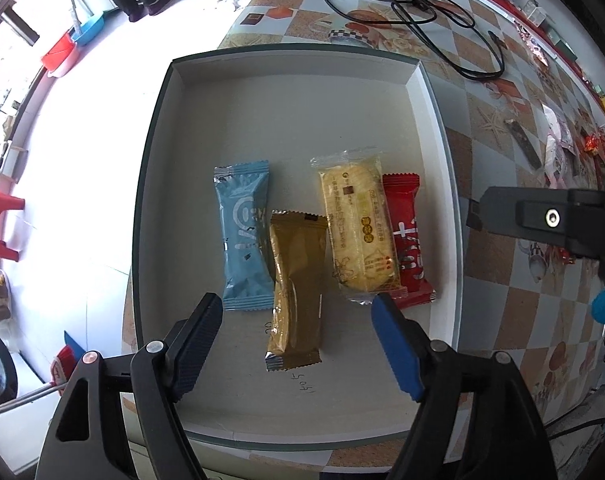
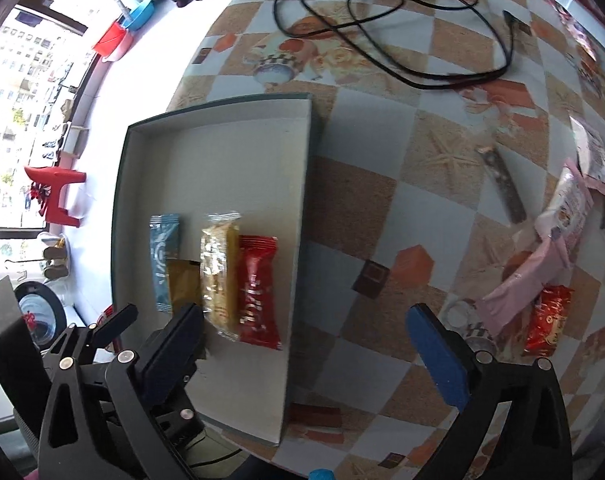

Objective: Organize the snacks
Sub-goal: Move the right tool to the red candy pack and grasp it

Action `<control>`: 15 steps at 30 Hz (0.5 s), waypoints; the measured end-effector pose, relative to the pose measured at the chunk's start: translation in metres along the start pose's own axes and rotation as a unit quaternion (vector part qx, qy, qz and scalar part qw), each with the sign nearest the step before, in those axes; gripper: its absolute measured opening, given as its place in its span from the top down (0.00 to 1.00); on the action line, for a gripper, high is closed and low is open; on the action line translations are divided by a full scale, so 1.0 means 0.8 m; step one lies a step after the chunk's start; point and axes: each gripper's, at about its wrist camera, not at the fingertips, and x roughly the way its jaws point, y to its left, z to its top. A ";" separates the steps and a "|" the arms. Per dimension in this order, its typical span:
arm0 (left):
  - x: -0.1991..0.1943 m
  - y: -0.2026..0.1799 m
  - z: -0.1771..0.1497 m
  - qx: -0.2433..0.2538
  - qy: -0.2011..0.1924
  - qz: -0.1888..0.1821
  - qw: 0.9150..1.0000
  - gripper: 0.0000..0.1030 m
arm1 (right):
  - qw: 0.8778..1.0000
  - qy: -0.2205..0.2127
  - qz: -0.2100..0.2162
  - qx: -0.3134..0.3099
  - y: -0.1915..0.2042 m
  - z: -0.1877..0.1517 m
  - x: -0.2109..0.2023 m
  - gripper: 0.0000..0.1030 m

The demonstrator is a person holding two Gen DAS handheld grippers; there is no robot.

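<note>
My left claw (image 1: 298, 318) is wide apart and holds nothing; it hangs over the near part of the white box (image 1: 294, 72), which sits on the checkered table (image 1: 498, 264). Four snacks lie inside the box. The gold pack (image 1: 296, 292) is right between my left fingers, toward 12 o'clock. The blue pack (image 1: 244, 236) is at its 10 o'clock and touches it. The pale yellow pack (image 1: 358, 232) is at 1 o'clock, and it lies partly on top of the red pack (image 1: 408, 240), which is closest to the box wall at 3 o'clock. My right claw (image 2: 302, 328) is wide apart too, with nothing in it, and it hangs over the box's right wall and the table. Only the right view shows the snacks not in the box: a small red pack (image 2: 548, 320) at 3 o'clock, touching a pink pack (image 2: 522, 284), with a white printed pack (image 2: 570, 204) above them and a dark bar (image 2: 502, 184) at 1 o'clock. Only the left view shows the gold pack whole. Both views show a black cable (image 1: 414, 12) at the far end of the table.
</note>
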 end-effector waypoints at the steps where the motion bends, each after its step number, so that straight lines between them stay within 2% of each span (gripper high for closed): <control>1: 0.000 -0.005 0.002 0.006 0.000 0.000 1.000 0.22 | 1.000 0.000 -0.004 0.009 -0.012 -0.002 -0.001 0.01; 7: -0.009 -0.043 0.010 0.040 -0.006 -0.017 0.999 0.22 | 0.996 -0.015 -0.032 0.083 -0.106 -0.034 -0.019 0.01; 15: -0.024 -0.103 0.012 0.094 -0.012 -0.039 0.995 0.22 | 0.978 -0.017 -0.072 0.195 -0.235 -0.079 -0.035 0.01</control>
